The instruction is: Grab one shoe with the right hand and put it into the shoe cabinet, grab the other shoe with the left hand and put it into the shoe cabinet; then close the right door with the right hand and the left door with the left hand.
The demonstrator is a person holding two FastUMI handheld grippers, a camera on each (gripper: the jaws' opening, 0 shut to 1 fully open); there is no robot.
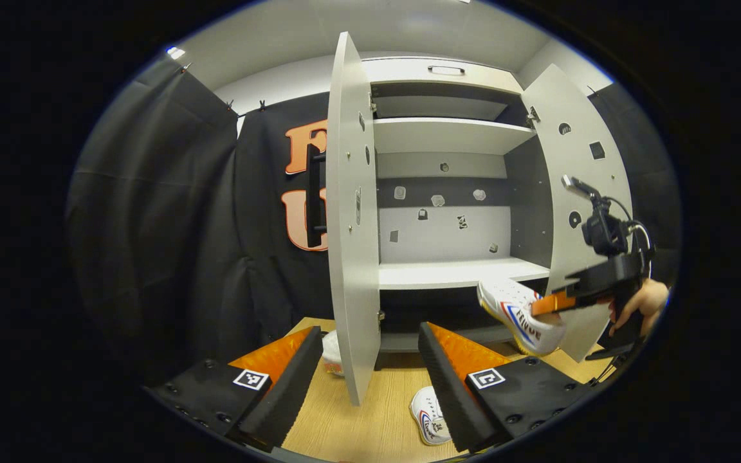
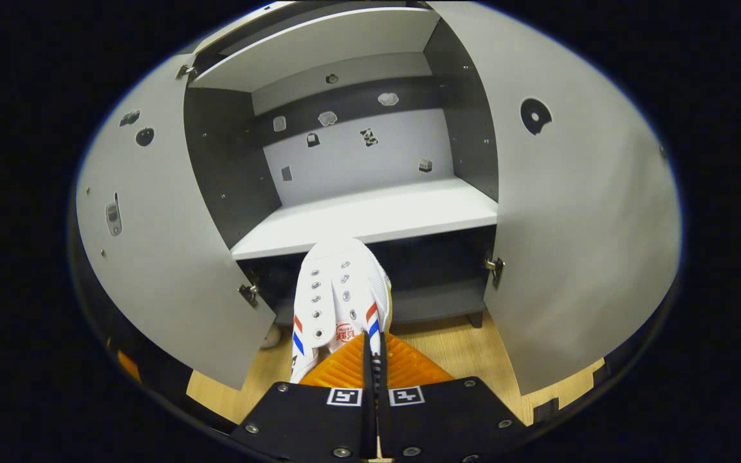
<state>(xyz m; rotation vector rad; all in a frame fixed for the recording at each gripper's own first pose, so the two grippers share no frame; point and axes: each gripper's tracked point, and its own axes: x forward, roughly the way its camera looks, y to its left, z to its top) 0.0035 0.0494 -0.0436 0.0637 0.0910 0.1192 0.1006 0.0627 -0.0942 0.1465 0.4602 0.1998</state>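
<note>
My right gripper is shut on the heel rim of a white shoe with red and blue stripes, held in the air with its toe at the front edge of the cabinet's lower shelf. In the left gripper view that same shoe hangs from the right gripper, held by a hand, in front of the right door. My left gripper is open above the wooden floor. The other white shoe lies on the floor beside its right finger. Both cabinet doors stand open.
The left door stands edge-on straight ahead of my left gripper. A small white object sits on the floor behind it. The cabinet has an upper shelf and a low bottom compartment. Black cloth hangs to the left.
</note>
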